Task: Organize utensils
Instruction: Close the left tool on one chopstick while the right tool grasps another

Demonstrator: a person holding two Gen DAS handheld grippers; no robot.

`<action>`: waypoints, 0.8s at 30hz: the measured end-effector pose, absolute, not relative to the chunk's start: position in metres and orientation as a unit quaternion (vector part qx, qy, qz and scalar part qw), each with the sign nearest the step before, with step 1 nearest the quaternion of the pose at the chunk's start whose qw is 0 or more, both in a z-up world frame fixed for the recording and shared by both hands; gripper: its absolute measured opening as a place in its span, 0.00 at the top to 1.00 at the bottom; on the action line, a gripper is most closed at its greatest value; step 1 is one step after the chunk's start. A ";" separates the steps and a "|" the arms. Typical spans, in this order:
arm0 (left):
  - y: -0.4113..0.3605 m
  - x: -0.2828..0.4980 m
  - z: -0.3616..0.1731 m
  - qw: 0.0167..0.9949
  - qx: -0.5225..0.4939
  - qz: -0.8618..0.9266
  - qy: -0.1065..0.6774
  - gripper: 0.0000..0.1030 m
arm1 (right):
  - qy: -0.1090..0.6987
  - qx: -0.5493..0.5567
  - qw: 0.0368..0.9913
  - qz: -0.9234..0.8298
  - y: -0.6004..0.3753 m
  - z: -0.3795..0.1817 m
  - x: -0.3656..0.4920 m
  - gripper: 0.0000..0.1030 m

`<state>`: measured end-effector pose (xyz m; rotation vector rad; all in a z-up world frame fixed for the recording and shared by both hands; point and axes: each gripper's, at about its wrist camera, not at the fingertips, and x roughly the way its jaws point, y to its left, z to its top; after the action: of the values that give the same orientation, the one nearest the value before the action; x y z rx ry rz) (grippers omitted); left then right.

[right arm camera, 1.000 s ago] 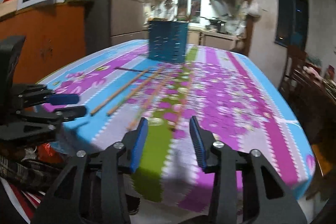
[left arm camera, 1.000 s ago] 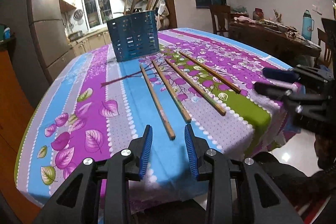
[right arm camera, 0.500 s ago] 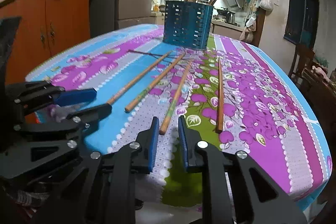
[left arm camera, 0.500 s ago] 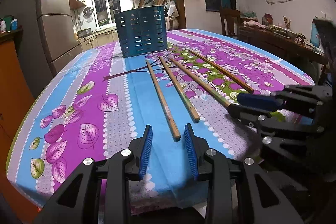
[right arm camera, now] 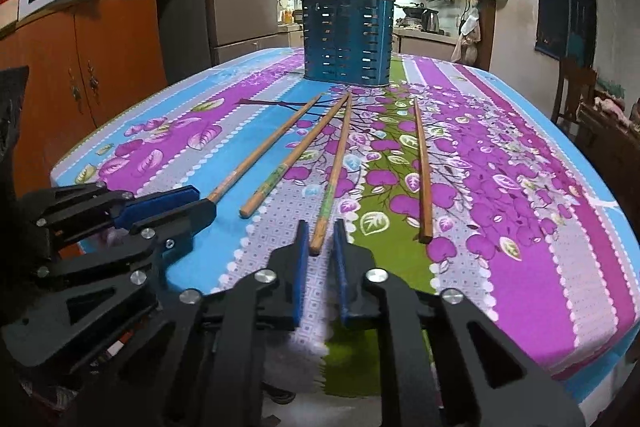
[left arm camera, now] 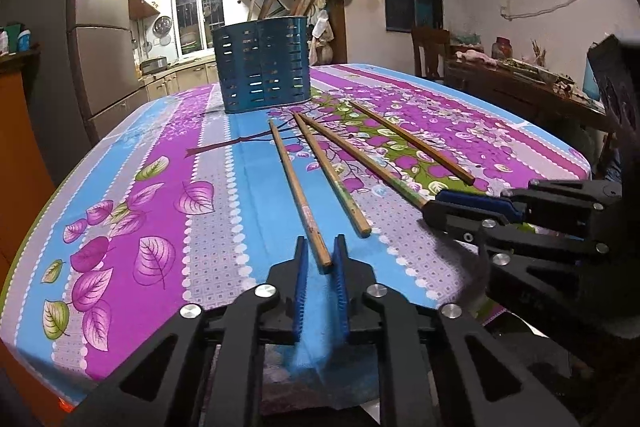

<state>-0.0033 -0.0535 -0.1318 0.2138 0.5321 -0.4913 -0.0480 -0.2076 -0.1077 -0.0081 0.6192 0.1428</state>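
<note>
Several wooden chopsticks lie fanned on the flowered tablecloth, tips toward a blue slotted utensil holder [left arm camera: 262,65] [right arm camera: 347,39] that has sticks standing in it. My left gripper [left arm camera: 320,257] is narrowly open with the near end of the leftmost chopstick [left arm camera: 298,189] between its pads. My right gripper [right arm camera: 321,241] is narrowly open around the near end of the third chopstick [right arm camera: 334,177]. Neither looks clamped. Each gripper shows in the other's view: the right one [left arm camera: 468,205] and the left one [right arm camera: 168,203].
Two more chopsticks [right arm camera: 294,159] [right arm camera: 422,169] lie beside the framed ones. The table edge [left arm camera: 280,379] is just under both grippers. An orange cabinet [right arm camera: 88,67] stands left, a chair [left arm camera: 430,53] and a cluttered side table [left arm camera: 520,83] right.
Both grippers moved forward over the table edge onto chopstick ends. The left jaws narrowed around the leftmost stick; the right stayed narrow and framed the third stick.
</note>
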 end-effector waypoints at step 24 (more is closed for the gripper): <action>-0.030 -0.008 -0.099 0.958 0.098 -0.178 0.204 0.93 | 0.200 0.019 0.979 0.043 -0.227 -0.068 -0.081 0.95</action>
<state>-0.0078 -0.0302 -0.0993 0.1980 0.4141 -0.3619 -0.0814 -0.2270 -0.0677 0.0375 0.4021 0.0865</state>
